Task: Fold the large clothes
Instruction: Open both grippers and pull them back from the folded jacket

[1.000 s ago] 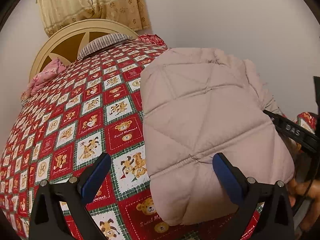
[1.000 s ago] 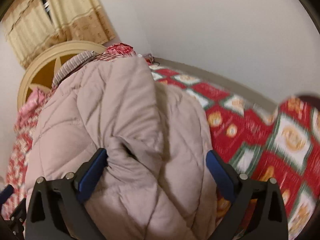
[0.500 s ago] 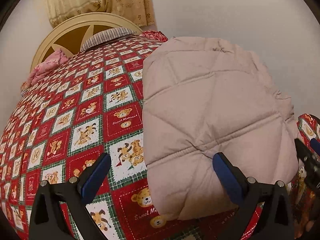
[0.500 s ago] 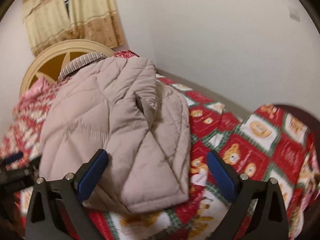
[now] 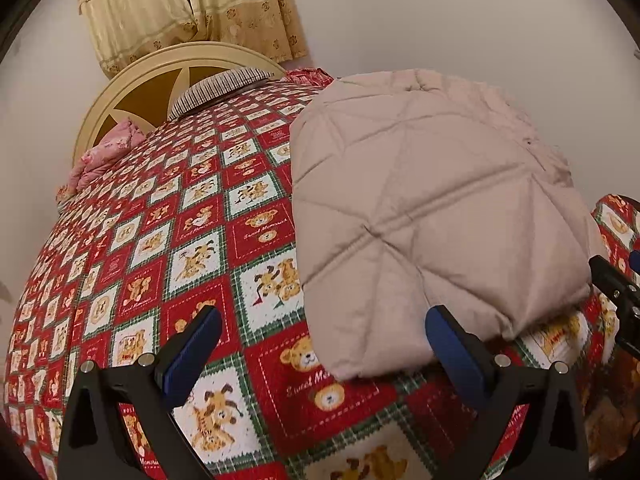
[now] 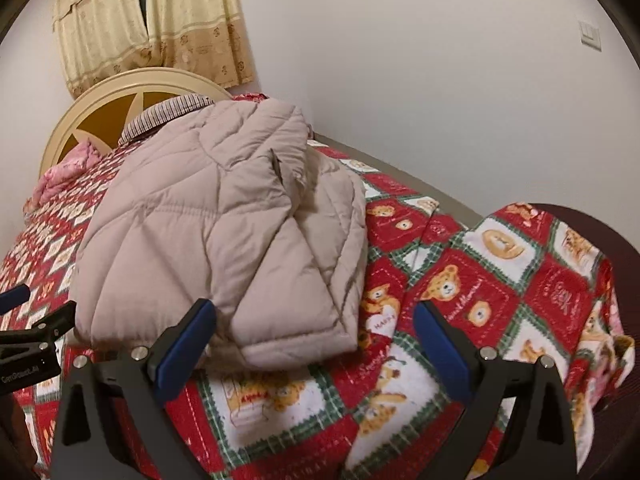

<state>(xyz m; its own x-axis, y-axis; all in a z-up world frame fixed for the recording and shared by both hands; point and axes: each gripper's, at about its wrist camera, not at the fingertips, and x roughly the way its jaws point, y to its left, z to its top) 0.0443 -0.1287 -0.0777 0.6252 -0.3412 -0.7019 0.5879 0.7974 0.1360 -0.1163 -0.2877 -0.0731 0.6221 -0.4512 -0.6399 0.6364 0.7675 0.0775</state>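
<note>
A beige quilted puffer jacket (image 5: 432, 208) lies folded on the red teddy-bear bedspread (image 5: 192, 256); it also shows in the right wrist view (image 6: 224, 232), with one panel folded over the top. My left gripper (image 5: 320, 332) is open and empty, just short of the jacket's near edge. My right gripper (image 6: 312, 328) is open and empty, a little back from the jacket's near hem. The right gripper's body (image 5: 616, 296) shows at the right edge of the left wrist view, and the left gripper's body (image 6: 32, 340) at the left edge of the right wrist view.
A cream round headboard (image 5: 172, 80) and a striped pillow (image 5: 224, 84) stand at the far end. A pink bundle (image 5: 104, 152) lies at the far left. A white wall (image 6: 440, 80) runs along the bed's right side. Yellow curtains (image 5: 180, 4) hang behind.
Both grippers have drawn back from the jacket toward the foot of the bed. The right gripper, which was over the jacket's folds, now sits clear of it.
</note>
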